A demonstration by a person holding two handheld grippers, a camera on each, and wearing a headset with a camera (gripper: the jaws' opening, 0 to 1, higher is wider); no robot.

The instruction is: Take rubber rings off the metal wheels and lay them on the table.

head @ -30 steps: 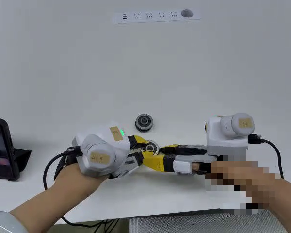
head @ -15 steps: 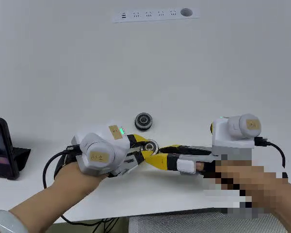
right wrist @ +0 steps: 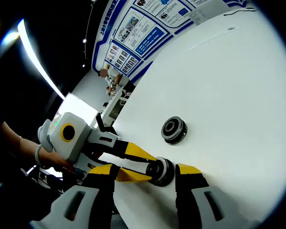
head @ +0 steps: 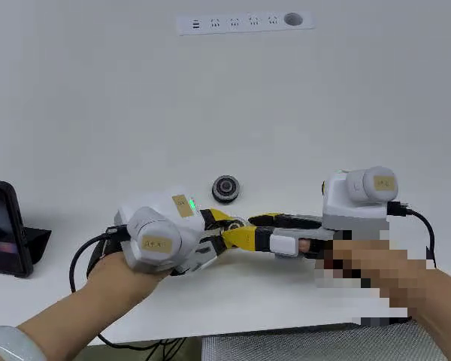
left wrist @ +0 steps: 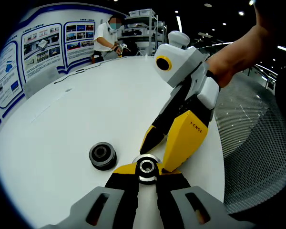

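A small metal wheel (head: 235,226) hangs just above the white table (head: 301,128), caught between both grippers. My left gripper (head: 224,230) comes from the left and is shut on the wheel (left wrist: 147,165) across its metal faces. Coming from the right, my right gripper (head: 245,229) has its yellow jaws closed on the black rubber ring (right wrist: 165,172) around the wheel's rim. A second wheel (head: 225,188), with its black ring on, lies flat on the table just beyond; it also shows as the second wheel (left wrist: 103,155) and second wheel (right wrist: 174,130).
A dark phone on a stand (head: 1,239) sits at the left edge. At the far side of the table lies a white power strip (head: 244,22). Cables (head: 83,259) trail from both grippers over the near edge. A person (left wrist: 107,36) stands far off.
The right gripper has risen from just below the held wheel to level with it, its jaws now around the rim. The left gripper and the second wheel stay put.
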